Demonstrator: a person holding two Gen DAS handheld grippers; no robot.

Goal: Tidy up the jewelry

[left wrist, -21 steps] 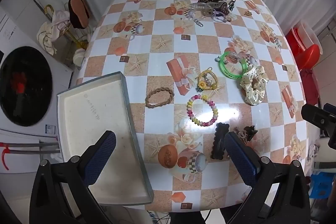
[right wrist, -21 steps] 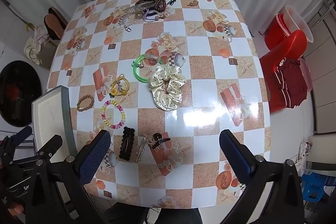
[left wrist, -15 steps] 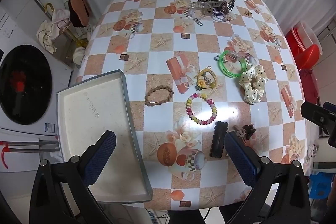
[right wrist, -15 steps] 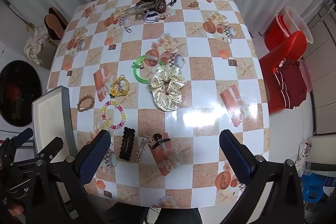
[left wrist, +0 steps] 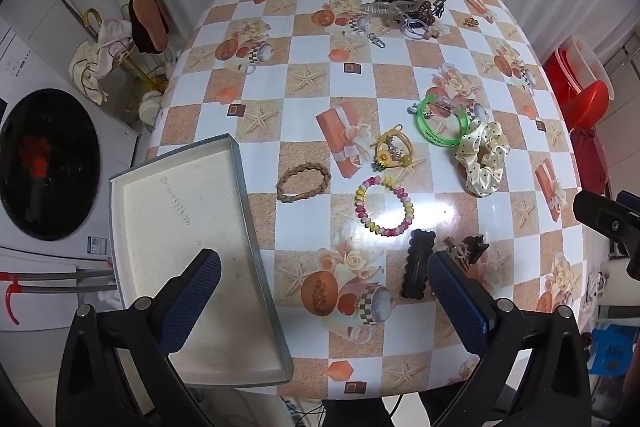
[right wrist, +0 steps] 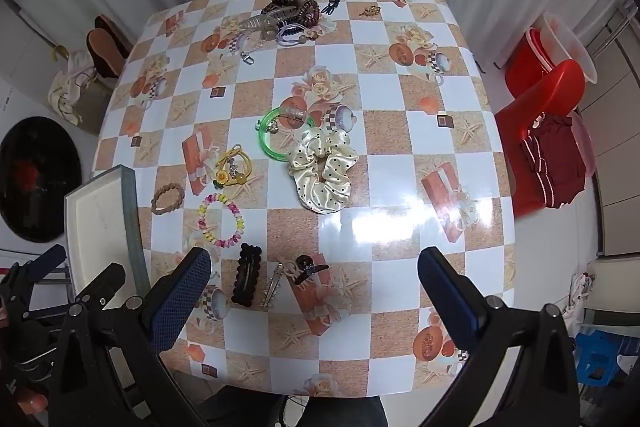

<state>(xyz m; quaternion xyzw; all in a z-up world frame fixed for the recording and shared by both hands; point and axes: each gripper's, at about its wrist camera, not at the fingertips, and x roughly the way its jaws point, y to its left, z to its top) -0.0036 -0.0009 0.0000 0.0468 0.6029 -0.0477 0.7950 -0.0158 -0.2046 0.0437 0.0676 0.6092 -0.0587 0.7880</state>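
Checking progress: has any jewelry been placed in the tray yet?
No, the tray holds nothing; the pieces, like the beaded bracelet, lie on the table.

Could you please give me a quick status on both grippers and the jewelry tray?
Left gripper open, empty, above the table. Right gripper open, empty. Tray holds nothing; beaded bracelet and other pieces lie on the table. Nothing in the way.

Left hand-held gripper [left wrist: 324, 291] jaws wide apart, right hand-held gripper [right wrist: 314, 287] likewise, both empty
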